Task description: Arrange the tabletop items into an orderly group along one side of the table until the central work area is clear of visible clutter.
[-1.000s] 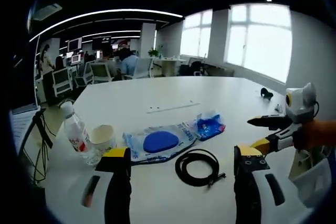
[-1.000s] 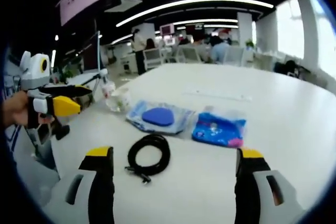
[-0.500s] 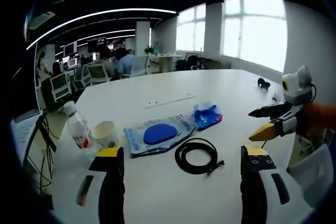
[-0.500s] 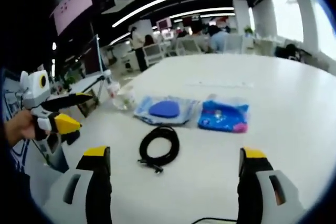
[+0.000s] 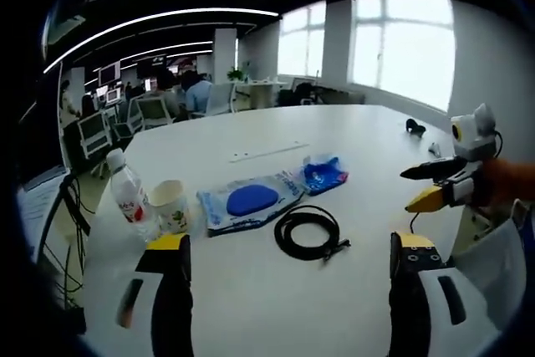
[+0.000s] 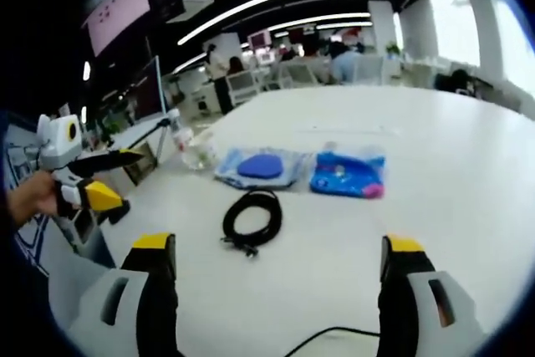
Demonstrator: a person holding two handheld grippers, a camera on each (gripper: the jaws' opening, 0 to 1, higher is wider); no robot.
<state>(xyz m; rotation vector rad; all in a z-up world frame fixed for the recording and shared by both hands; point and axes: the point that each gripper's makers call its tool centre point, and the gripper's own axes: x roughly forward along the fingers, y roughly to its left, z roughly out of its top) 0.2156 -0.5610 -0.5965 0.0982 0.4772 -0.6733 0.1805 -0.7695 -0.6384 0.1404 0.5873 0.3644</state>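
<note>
On the white table lie a coiled black cable, a clear bag with a blue pad and a blue packet. A paper cup and a water bottle stand at the left. My left gripper is open, short of the cable. A hand holds the right gripper at the right, jaws apart. In the right gripper view, my right gripper is open, short of the cable, with the bag, packet and cup beyond. The left gripper hangs off the table's left edge.
A small black object lies far right on the table. A thin black wire crosses the near table edge. Office chairs, desks and people sit beyond the far side. The table has broad bare areas on the right and far side.
Both views have pulled back a little from the items, so they look smaller and farther. The items themselves have not moved, and both grippers stay open.
</note>
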